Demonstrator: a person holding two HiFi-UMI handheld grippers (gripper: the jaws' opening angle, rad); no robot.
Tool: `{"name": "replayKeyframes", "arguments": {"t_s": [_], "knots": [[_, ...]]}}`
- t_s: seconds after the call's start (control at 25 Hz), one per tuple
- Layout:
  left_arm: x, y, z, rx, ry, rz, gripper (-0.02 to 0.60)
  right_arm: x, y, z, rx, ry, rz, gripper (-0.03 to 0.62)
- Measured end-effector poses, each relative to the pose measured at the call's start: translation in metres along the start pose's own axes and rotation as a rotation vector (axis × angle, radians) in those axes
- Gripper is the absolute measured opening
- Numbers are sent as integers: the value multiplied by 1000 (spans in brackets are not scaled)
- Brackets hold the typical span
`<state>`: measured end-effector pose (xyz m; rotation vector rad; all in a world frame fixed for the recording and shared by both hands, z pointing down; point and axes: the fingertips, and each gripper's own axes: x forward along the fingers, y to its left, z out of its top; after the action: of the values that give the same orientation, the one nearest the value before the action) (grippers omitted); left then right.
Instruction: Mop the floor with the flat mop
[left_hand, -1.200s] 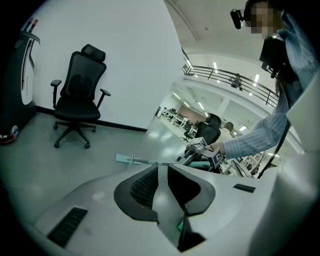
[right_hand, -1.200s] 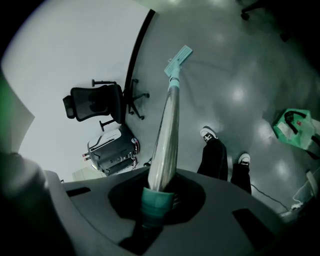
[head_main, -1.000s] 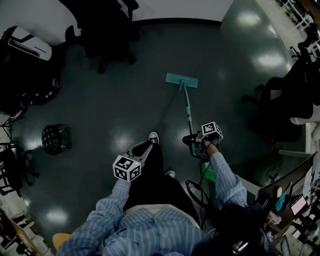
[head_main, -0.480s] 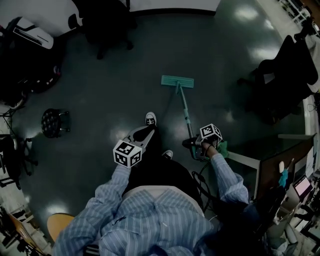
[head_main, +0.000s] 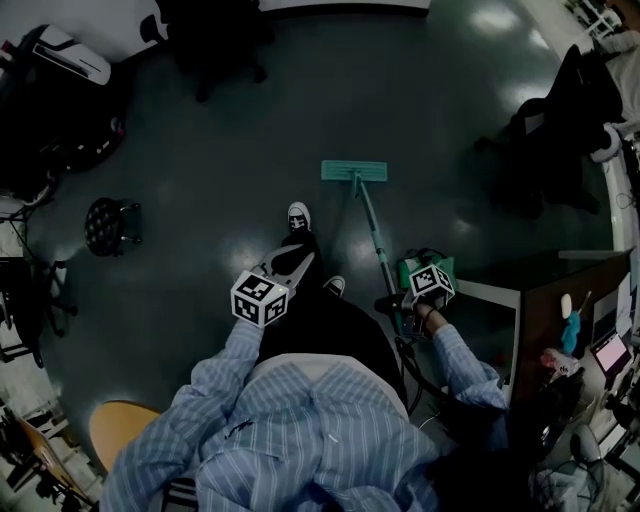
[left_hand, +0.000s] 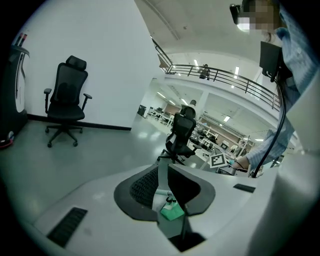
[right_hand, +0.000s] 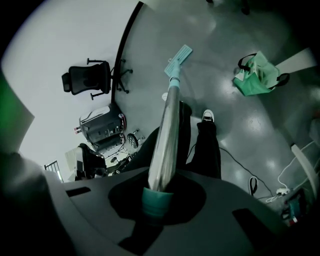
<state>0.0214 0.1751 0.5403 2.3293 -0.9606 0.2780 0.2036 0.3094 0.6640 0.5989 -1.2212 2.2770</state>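
The flat mop's teal head (head_main: 354, 171) lies flat on the dark floor ahead of my feet. Its handle (head_main: 374, 237) slants back to my right gripper (head_main: 400, 305), which is shut round the shaft just above the teal grip. In the right gripper view the metal handle (right_hand: 167, 130) runs from the right gripper (right_hand: 156, 192) out to the mop head (right_hand: 178, 56). My left gripper (head_main: 293, 265) hovers over my left leg, apart from the mop, its jaws drawn together on nothing. In its own view the left gripper (left_hand: 163, 185) shows only a thin slit.
A green bag (head_main: 428, 268) sits on the floor beside my right hand, by a desk (head_main: 545, 290) with cables (head_main: 405, 360) below. Black office chairs stand at the back (head_main: 215, 40) and right (head_main: 560, 110). A round stool (head_main: 110, 225) and a machine (head_main: 60, 70) are on the left.
The right gripper has drawn back toward my body with the handle, and the mop head has slid a little nearer. The desk and green bag have come closer. The left gripper stays shut.
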Motion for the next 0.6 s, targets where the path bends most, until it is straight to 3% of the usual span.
{"name": "replayKeyframes", "arguments": {"t_s": [0.6], "knots": [[-18, -25, -16, 69, 48, -73, 60, -27, -52, -112, 10, 69, -54, 32]]}}
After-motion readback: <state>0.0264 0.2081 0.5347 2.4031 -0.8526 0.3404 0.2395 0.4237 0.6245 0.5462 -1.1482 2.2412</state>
